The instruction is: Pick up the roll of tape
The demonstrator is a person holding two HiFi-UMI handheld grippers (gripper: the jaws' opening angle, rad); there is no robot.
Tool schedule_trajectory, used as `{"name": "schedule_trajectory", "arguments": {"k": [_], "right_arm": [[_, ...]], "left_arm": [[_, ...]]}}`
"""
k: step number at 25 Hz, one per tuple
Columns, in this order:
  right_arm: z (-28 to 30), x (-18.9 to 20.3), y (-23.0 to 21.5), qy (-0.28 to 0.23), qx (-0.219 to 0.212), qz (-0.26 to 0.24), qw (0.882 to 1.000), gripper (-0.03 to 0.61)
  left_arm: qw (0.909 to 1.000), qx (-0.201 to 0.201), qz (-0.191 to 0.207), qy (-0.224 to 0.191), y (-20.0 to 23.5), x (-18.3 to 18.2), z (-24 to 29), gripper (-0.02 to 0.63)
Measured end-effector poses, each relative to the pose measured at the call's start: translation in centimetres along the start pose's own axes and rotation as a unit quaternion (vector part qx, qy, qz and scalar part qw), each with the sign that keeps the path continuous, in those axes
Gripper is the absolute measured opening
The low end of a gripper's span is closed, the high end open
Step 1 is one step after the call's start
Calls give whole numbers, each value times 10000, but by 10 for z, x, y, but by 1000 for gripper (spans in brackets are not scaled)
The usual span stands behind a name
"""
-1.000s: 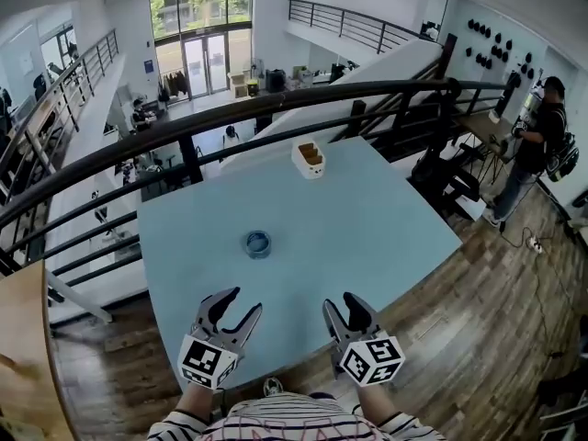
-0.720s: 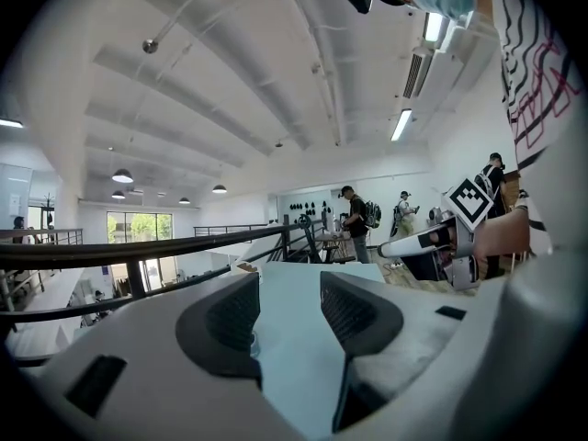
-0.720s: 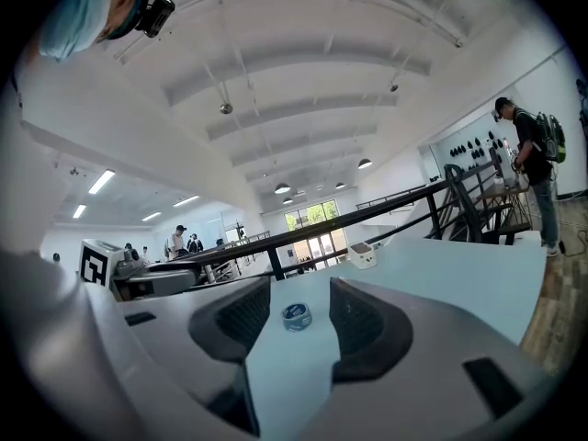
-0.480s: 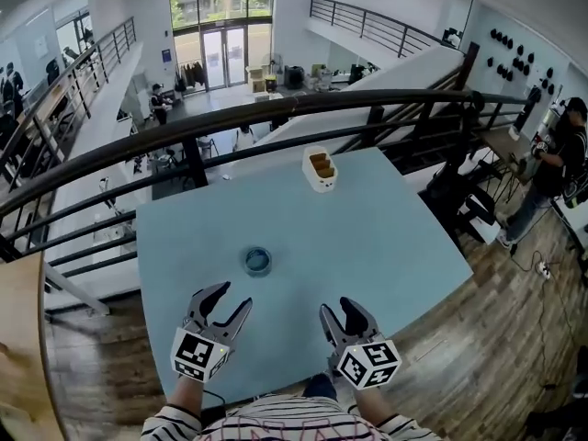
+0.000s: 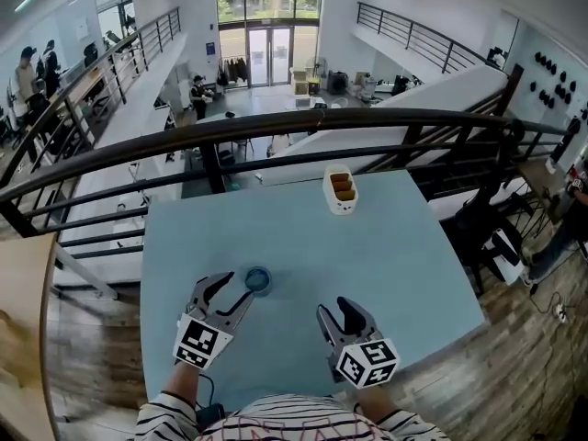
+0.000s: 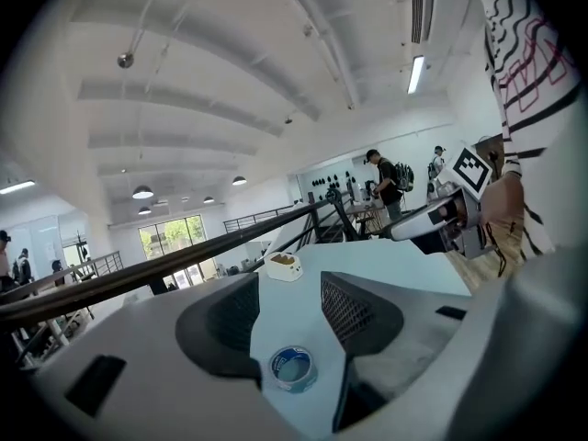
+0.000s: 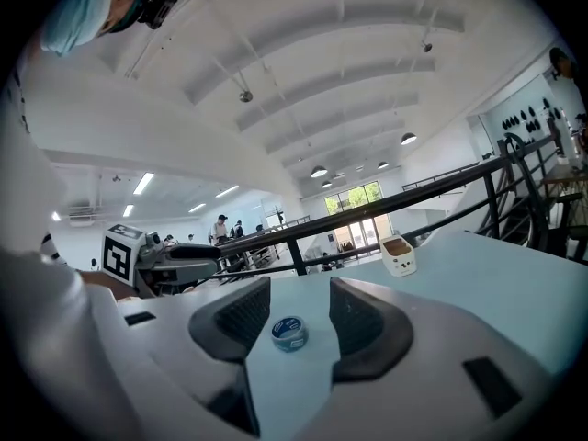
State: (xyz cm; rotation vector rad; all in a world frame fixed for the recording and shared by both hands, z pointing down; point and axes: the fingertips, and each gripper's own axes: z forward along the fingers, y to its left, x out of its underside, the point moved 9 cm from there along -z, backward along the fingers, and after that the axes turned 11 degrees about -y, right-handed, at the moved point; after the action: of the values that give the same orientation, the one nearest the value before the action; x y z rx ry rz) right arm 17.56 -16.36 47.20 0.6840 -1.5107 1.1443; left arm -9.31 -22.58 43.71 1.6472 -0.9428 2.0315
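The table point(image 5: 395, 265) is a smooth, matt pale-blue surface with a faint sheen. The tape point(image 5: 258, 280) looks like slick blue film, slightly glossy. The left claw point(image 5: 236, 288) and right claw point(image 5: 334, 307) are matt grey plastic, and their pads point(image 6: 354, 306) are dark, cross-hatched and rough. The far rail point(image 5: 303, 122) is dark, smooth metal. The floor point(image 5: 524, 338) at right is polished wood planks. The near sleeve point(image 5: 163, 418) is striped cloth.
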Motion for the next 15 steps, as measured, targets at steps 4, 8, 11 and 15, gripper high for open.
{"name": "schedule_trajectory", "arguments": {"k": [4,8,11,15], "right_arm": [[9,5,-14,147,-157,72,9997,196],[15,10,-23,287,-268,109,9992,196],[20,14,-28,385,-322,141,9986,196],[22,18,-37,509,-351,190,9979,196]], "left_arm": [[9994,74,214,276,5,12,22,190],[9973,223,339,615,6,34,43,190],[9945,347,361,924,6,53,59,190],[9890,557,325,1334,0,75,81,190]]}}
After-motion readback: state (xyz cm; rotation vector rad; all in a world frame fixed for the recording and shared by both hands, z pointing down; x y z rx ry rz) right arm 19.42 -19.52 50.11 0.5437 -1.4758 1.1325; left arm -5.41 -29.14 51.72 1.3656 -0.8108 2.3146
